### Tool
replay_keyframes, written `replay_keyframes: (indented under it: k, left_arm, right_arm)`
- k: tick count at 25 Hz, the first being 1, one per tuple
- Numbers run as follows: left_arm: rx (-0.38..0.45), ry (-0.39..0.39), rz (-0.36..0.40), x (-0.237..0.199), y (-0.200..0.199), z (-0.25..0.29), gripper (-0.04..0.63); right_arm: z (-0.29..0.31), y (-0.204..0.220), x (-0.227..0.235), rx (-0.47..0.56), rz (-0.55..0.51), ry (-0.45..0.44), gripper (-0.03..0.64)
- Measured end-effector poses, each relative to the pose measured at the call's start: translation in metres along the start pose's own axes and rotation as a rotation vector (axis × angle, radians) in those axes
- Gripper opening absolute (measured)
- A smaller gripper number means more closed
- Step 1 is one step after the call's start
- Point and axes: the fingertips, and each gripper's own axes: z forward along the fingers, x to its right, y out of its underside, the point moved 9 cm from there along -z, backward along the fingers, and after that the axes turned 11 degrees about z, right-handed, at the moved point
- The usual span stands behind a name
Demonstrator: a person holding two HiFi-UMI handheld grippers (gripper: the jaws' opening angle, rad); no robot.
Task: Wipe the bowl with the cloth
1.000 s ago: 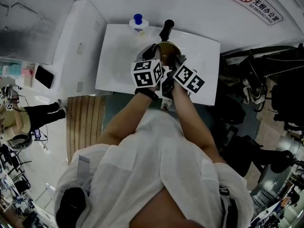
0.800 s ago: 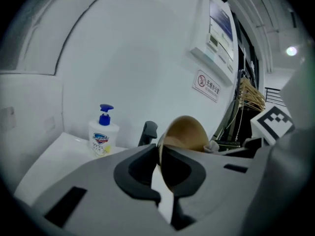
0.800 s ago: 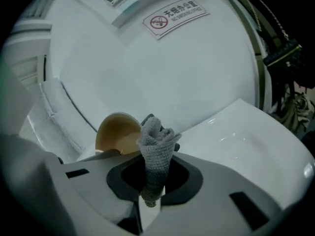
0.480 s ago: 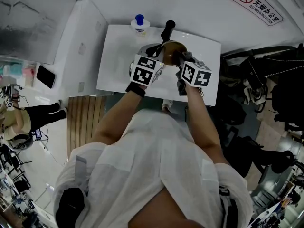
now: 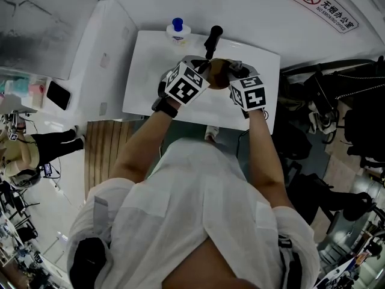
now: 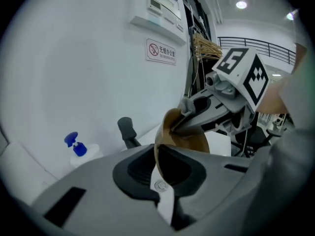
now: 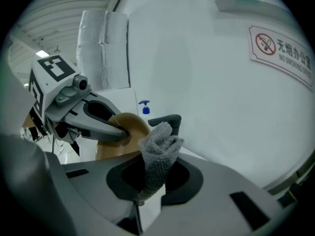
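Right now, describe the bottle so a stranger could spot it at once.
Find the white counter against the wall. At its back edge, just left of the black tap, stands the bottle. It is pale and squat, and it is the only thing there with a blue pump top.

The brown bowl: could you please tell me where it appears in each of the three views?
Head view: the brown bowl is upper centre.
Left gripper view: centre, slightly right.
Right gripper view: left of centre, behind the grey cloth.
Shared landmark: the blue-capped bottle, beyond the bowl in every view.
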Motion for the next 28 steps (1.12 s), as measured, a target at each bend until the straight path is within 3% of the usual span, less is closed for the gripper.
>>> replay_keyframes:
  k: [5, 9, 15, 19, 24, 28]
  left_arm:
    - [-0.100, 0.053, 0.101, 0.006, -0.002, 0.007, 0.023]
    - [-0.168, 0.085, 0.129, 0.008, -0.001, 0.013, 0.020]
    - [-0.165, 0.062, 0.021, 0.002, 0.010, 0.013, 0.018]
    - [-0.167, 0.047, -0.081, -0.004, 0.024, 0.015, 0.018]
    - [-0.215, 0.026, -0.202, -0.005, 0.055, 0.031, 0.018]
    - [-0.217, 0.090, -0.395, -0.001, 0.082, 0.054, 0.018]
  right_arm:
    - [0.001, -0.004, -0.013, -0.008, -0.219, -0.037, 0.058]
    - [0.004, 0.000, -0.021, -0.017, -0.292, -0.080, 0.058]
    - [0.001, -0.005, -0.026, 0.129, -0.272, -0.189, 0.066]
    - [-0.009, -0.006, -0.022, 0.281, -0.153, -0.264, 0.060]
    - [-0.023, -0.012, -0.011, 0.450, 0.031, -0.241, 0.052]
    - [-0.028, -0.006, -0.006, 0.478, 0.087, -0.196, 0.052]
